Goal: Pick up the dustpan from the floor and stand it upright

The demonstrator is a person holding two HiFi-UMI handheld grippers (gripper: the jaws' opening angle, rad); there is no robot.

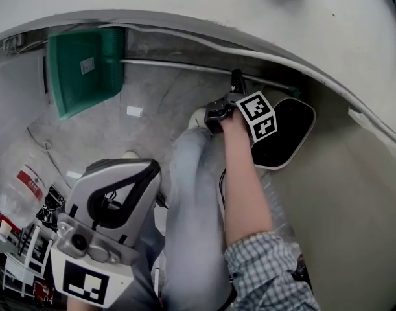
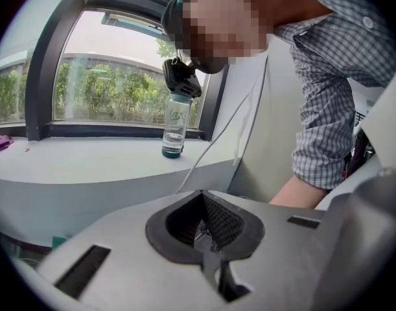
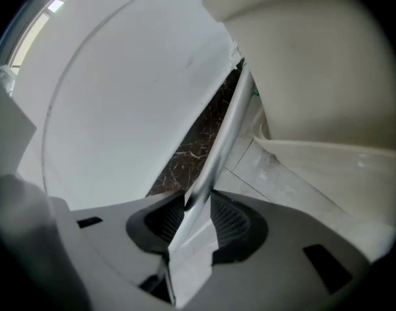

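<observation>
In the head view the green dustpan (image 1: 84, 70) lies on the marble floor at the upper left, against the curved white wall. Its long metal handle (image 1: 178, 66) runs right along the wall's foot. My right gripper (image 1: 235, 83) reaches down onto the far end of that handle. In the right gripper view the silver handle (image 3: 220, 148) passes straight between the pads, and the right gripper (image 3: 196, 220) is shut on it. My left gripper (image 1: 129, 167) hangs low at the left, far from the dustpan. In its own view the left gripper (image 2: 207, 229) is shut with nothing in it.
A black oval board (image 1: 285, 131) lies on the floor just right of my right gripper. The person's leg (image 1: 194, 206) stands between the two grippers. Bottles and clutter (image 1: 26, 186) sit at the lower left. A water bottle (image 2: 175, 125) stands on the window sill.
</observation>
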